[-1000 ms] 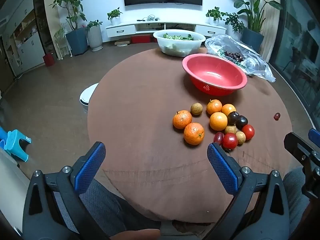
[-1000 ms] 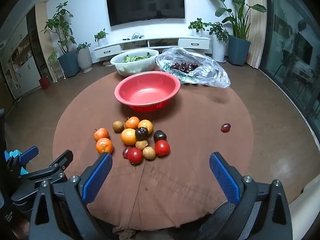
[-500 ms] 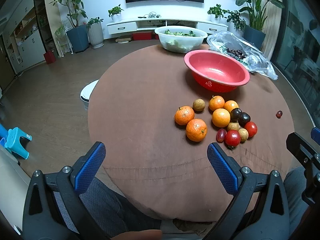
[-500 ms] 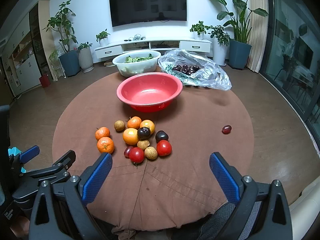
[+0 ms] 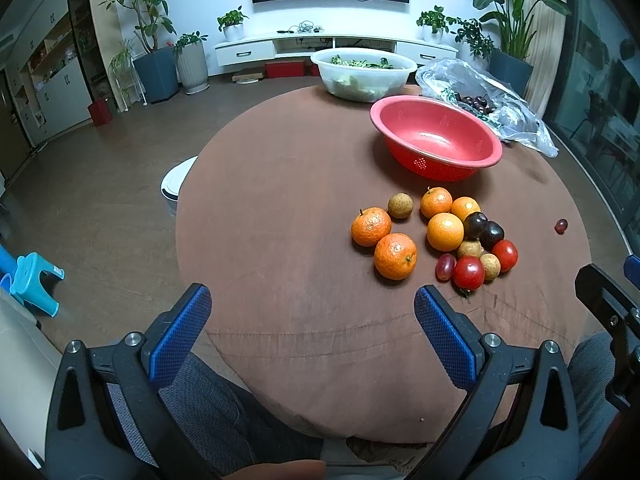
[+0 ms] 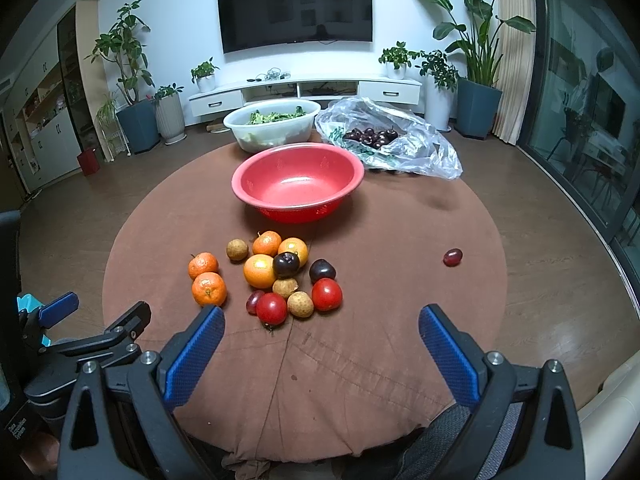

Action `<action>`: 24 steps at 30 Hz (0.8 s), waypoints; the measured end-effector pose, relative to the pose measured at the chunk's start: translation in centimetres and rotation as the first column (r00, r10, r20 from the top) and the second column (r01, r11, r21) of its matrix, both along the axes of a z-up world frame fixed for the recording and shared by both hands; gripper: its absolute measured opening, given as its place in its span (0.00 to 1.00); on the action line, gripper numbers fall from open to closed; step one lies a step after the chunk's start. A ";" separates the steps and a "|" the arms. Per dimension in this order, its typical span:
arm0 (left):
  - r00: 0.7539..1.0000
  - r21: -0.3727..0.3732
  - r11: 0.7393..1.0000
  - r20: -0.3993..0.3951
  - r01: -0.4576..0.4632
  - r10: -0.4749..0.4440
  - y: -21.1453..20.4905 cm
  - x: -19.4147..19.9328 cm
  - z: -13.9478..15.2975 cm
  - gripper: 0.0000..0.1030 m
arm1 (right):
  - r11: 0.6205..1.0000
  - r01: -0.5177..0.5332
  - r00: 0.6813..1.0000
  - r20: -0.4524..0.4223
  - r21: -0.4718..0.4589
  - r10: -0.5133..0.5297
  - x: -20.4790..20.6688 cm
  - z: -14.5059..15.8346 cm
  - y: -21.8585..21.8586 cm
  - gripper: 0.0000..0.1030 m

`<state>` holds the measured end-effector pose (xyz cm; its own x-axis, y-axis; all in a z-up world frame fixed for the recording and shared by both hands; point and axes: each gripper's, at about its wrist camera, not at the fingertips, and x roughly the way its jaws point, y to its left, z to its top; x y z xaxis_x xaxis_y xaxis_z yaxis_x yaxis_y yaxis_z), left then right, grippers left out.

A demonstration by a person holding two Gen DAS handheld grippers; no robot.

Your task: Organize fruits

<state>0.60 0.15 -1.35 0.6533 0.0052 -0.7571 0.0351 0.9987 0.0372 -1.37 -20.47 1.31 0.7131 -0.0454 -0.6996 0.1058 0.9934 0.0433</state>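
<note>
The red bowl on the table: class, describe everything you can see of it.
The red bowl is a wide, round basin, seemingly plastic, with a flared rim and small perforations low on its outer wall. It sits upright and empty on the brown tablecloth, behind the fruit cluster. A clear basin of greens and a plastic bag of dark fruit lie just beyond it.

I can read almost nothing here. The only lettering is small white print on the black housing at the bottom left corner of my right wrist view, beside the left tool; it is too blurred and tilted for me to make out.
</note>
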 end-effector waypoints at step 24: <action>1.000 0.000 1.000 -0.003 0.001 -0.001 0.1 0.0 -0.3 1.00 | 1.000 0.001 1.000 -0.002 0.000 -0.001 0.0 0.0 0.0 0.97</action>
